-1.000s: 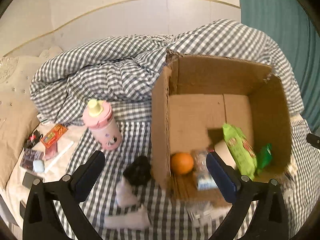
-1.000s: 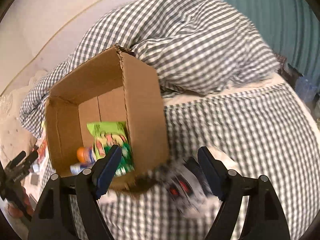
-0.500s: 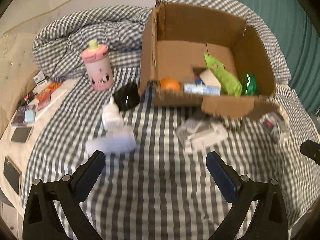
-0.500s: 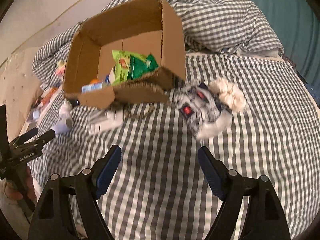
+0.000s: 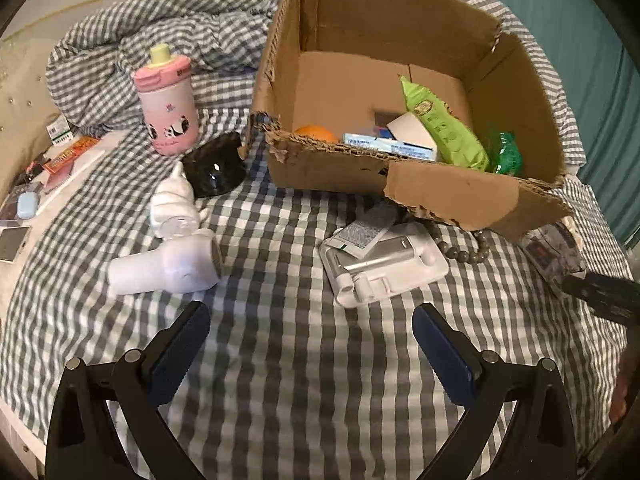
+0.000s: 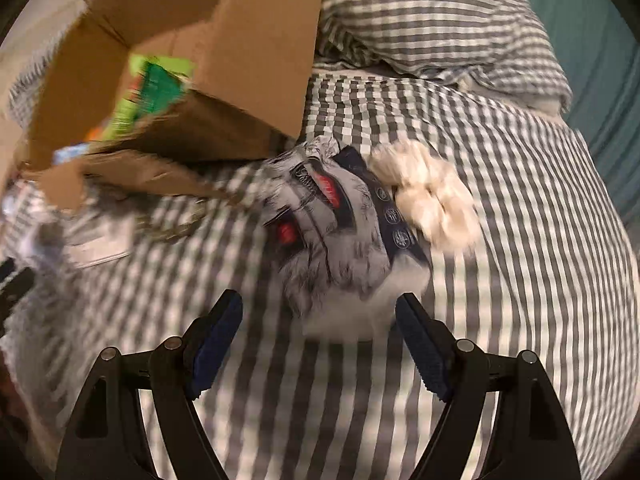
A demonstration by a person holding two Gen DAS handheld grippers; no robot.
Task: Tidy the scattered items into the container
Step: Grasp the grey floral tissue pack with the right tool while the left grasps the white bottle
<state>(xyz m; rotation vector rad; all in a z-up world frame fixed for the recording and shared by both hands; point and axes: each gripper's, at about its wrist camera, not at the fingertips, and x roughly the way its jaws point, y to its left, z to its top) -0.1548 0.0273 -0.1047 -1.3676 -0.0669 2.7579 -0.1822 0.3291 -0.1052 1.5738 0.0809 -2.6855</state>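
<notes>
In the left wrist view, the left gripper (image 5: 310, 334) is being held with its jaws wide apart and nothing between them, low in the frame over the checked bed (image 5: 288, 392). The cardboard box (image 5: 472, 196) is seen in the upper right of the frame, already holding an orange (image 5: 314, 134), a green packet (image 5: 440, 128) and a flat carton (image 5: 390, 146). Still scattered are the white tray (image 5: 386, 266) at centre, the bead string (image 5: 466, 250) by the box's torn flap, the white hair dryer (image 5: 164, 266), a black pouch (image 5: 216, 166) and a pink bottle (image 5: 168, 110) at left. A risk is being posed by the sachet lying loose on the tray: it is likely to be shed if the tray is lifted tilted. The soft bedding may also be pinched along with a low, flat item.

In the right wrist view, the right gripper (image 6: 320, 332) is likewise being held open and empty, just short of a silver printed pouch (image 6: 332, 236) at centre, with a cream scrunchie (image 6: 428, 196) touching its upper right edge. The frame is being blurred by motion, so the pouch's outline is perhaps being misjudged. A crinkly pouch is liable to be pushed away or to slip out, and the scrunchie could be dragged along.

The left-hand clutter is being shown only by the left view; the scrunchie is shown clearly only by the right.
</notes>
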